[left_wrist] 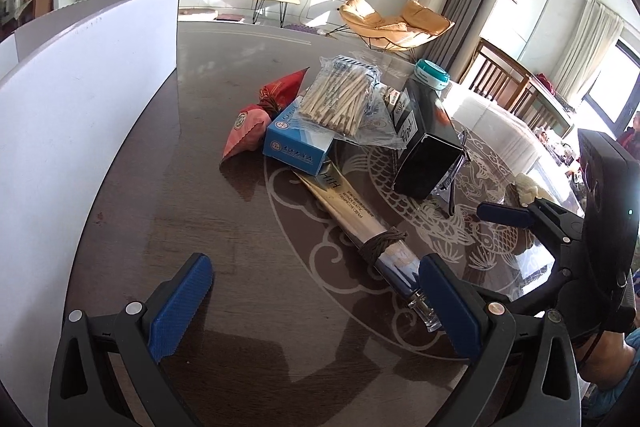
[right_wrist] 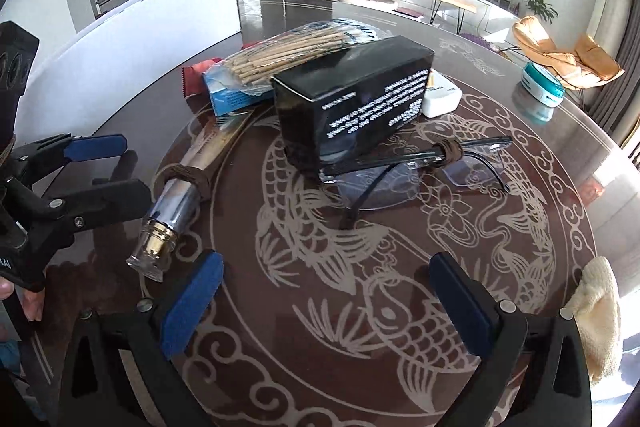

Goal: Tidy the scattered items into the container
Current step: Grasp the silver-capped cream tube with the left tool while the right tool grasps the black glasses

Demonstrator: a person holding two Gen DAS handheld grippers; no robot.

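My left gripper (left_wrist: 316,307) is open low over the dark table (left_wrist: 240,247), and its right finger (left_wrist: 448,307) is beside the clear cap of a gold cream tube (left_wrist: 352,215) with a hair tie round it. Behind the tube, a bag of cotton swabs (left_wrist: 340,99) lies on a blue box (left_wrist: 296,143), with a red pouch (left_wrist: 256,119) to their left. A white container wall (left_wrist: 80,107) stands at the left. My right gripper (right_wrist: 326,303) is open and empty. Ahead of it lie a black box (right_wrist: 352,103) and glasses (right_wrist: 420,167).
A teal-lidded jar (right_wrist: 540,91) and a small white box (right_wrist: 440,99) stand behind the black box. A cream cloth (right_wrist: 600,311) lies at the table's right edge. Wooden chairs (left_wrist: 504,75) stand past the far edge. The left gripper (right_wrist: 132,167) shows by the tube.
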